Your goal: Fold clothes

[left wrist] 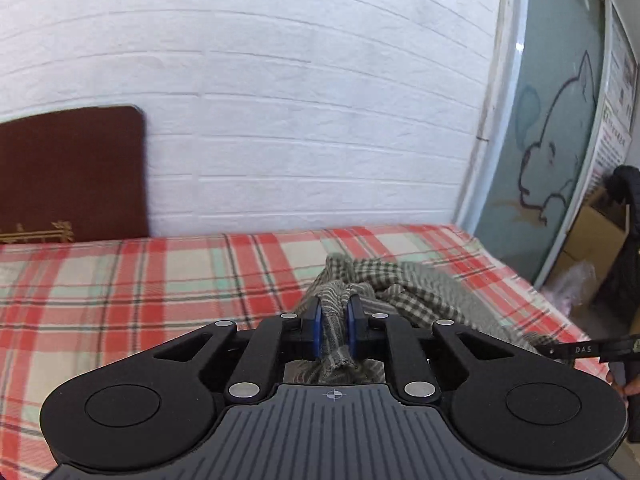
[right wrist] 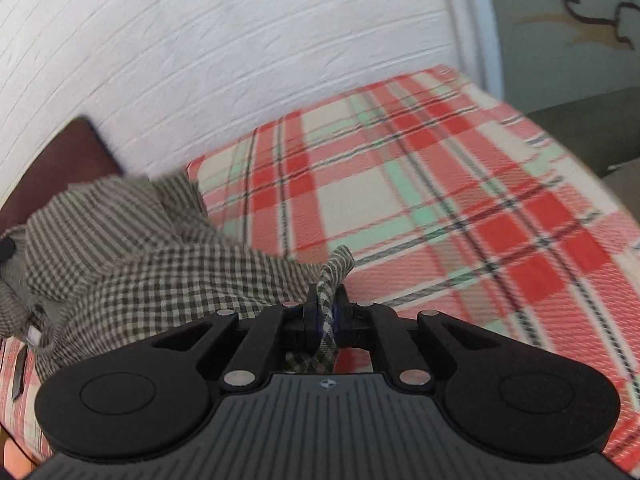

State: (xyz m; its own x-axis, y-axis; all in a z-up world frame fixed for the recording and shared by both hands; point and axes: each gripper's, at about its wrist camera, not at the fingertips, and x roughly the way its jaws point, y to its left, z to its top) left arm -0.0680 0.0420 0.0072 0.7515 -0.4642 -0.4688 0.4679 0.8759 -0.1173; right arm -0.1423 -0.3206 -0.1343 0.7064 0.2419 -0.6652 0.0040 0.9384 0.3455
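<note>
A brown-and-cream checked garment (left wrist: 404, 284) lies bunched on a bed with a red, green and cream plaid sheet (left wrist: 140, 280). My left gripper (left wrist: 334, 312) is shut on a gathered fold of it, the cloth pinched between the blue pads (left wrist: 317, 320). In the right wrist view the same checked garment (right wrist: 132, 248) spreads to the left, and my right gripper (right wrist: 325, 300) is shut on a narrow twisted edge of it that sticks up past the fingertips. The other gripper (left wrist: 580, 350) shows at the right edge of the left wrist view.
A white brick-pattern wall (left wrist: 300, 100) runs behind the bed. A dark brown headboard (left wrist: 72, 172) stands at the left. A glass door with a cartoon drawing (left wrist: 552, 152) and cardboard boxes (left wrist: 596, 232) lie to the right, past the bed's edge.
</note>
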